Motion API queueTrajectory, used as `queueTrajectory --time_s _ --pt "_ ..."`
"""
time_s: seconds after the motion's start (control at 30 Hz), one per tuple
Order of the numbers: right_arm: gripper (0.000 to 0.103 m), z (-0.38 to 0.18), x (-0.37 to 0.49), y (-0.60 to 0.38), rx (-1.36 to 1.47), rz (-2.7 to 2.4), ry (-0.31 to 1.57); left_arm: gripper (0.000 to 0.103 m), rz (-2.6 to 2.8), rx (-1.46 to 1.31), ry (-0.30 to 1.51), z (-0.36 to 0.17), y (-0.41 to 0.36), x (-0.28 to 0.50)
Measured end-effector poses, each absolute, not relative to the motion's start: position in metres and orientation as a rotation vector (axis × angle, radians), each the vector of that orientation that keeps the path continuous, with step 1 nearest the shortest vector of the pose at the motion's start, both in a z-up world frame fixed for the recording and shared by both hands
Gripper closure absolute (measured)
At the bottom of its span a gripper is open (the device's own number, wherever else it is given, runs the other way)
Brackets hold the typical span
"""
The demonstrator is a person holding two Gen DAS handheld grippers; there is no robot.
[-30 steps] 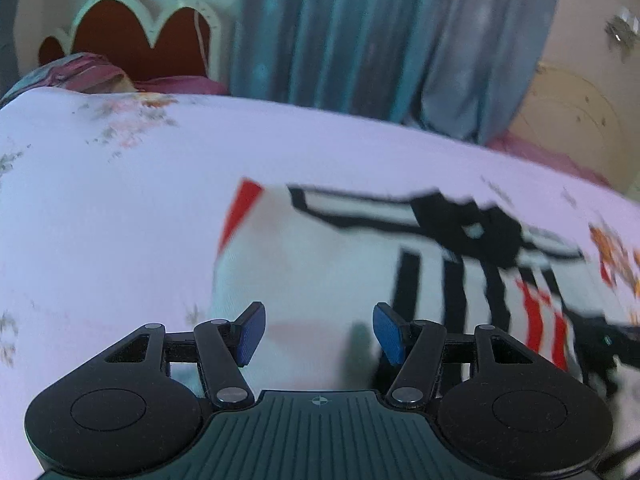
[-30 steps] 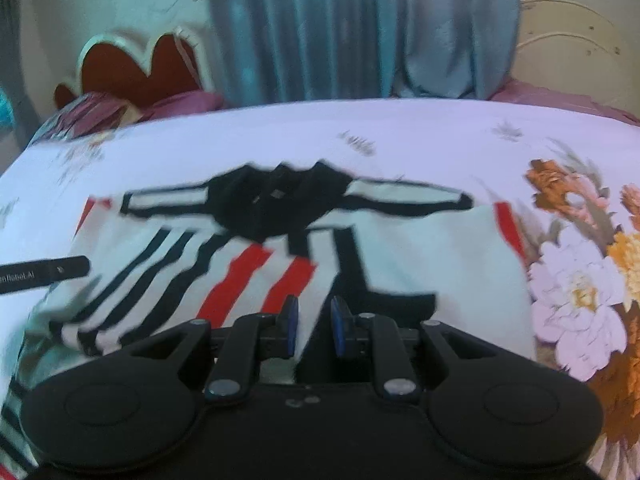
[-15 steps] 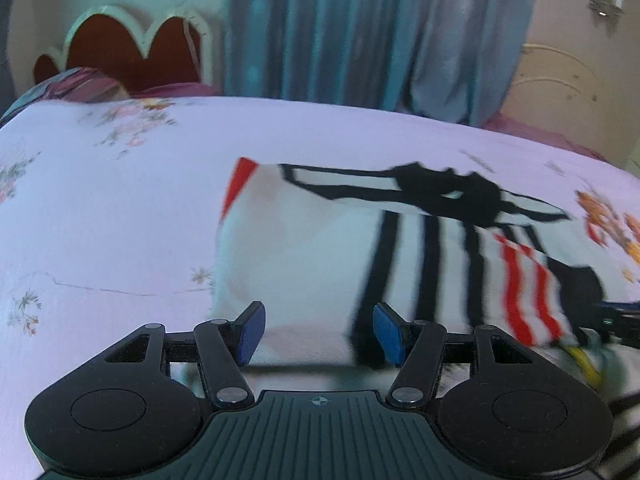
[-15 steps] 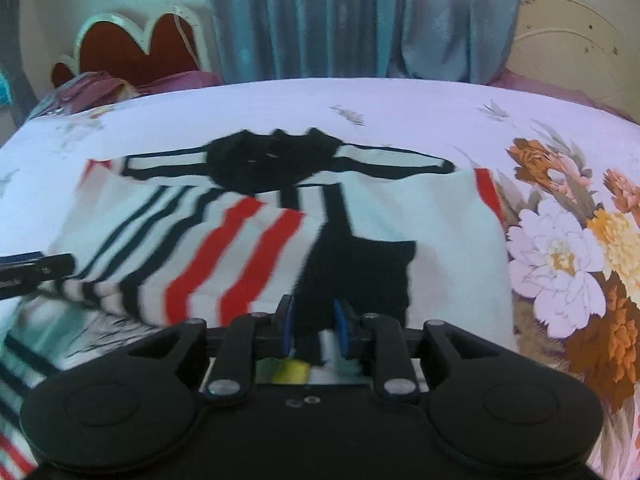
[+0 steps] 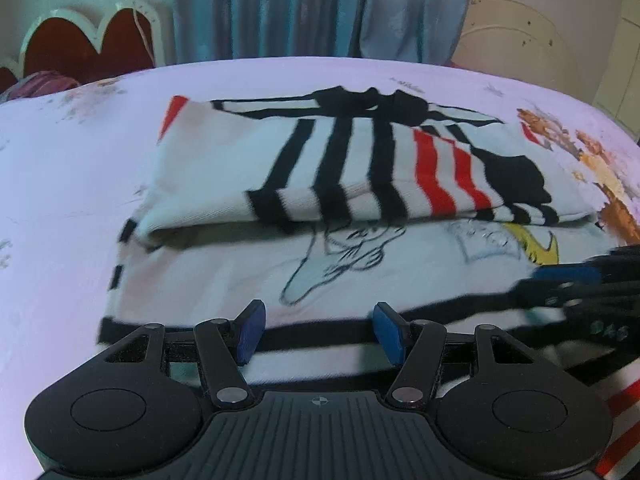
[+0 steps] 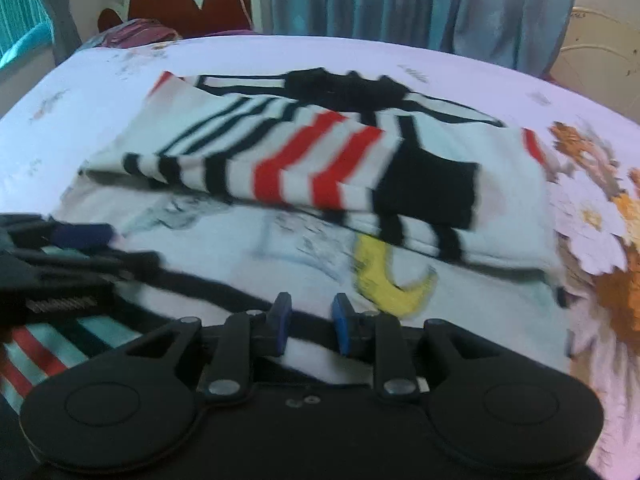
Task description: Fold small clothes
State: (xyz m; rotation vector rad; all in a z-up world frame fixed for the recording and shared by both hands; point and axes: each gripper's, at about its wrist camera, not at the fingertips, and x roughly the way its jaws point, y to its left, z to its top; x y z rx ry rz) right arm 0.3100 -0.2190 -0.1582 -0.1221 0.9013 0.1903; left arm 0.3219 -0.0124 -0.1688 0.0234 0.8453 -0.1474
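Since a moment ago both your grippers have drawn back toward the near hem, uncovering the cartoon print below the fold. You have one garment (image 5: 360,184), a white top with black and red stripes, lying on the floral bedsheet (image 5: 60,184), its far part folded over toward you. Your left gripper (image 5: 316,332) stands well apart, released, holding nothing. Your right gripper (image 6: 308,324) is narrow; whether it pinches the hem, I cannot tell.
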Motion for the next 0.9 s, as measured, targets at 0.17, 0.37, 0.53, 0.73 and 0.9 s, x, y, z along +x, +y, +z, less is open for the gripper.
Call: queueTrajectory --time_s 0.17,0.37,0.53,0.73,0.9 --pt "0.079 -0.158 0.295 -0.244 -0.103 0.149 0.907 0.044 -0.080 0.014 0.863 -0.167 -0.001 0.308" --pt "0.076 -0.144 0.275 -0.236 -0.044 0.268 0.882 0.044 -0.090 -0.045 0.859 -0.151 -0.020 0.284" --pt "0.076 -0.145 0.262 -0.211 -0.080 0.369 0.880 0.044 -0.102 -0.024 0.894 -0.158 -0.037 0.269" --pt "0.076 -0.162 0.247 -0.212 -0.151 0.333 0.918 0.043 -0.108 0.032 0.896 -0.164 -0.030 0.254" --pt "0.076 -0.161 0.234 -0.221 -0.142 0.242 0.918 0.042 -0.131 0.041 0.890 -0.164 -0.022 0.248"
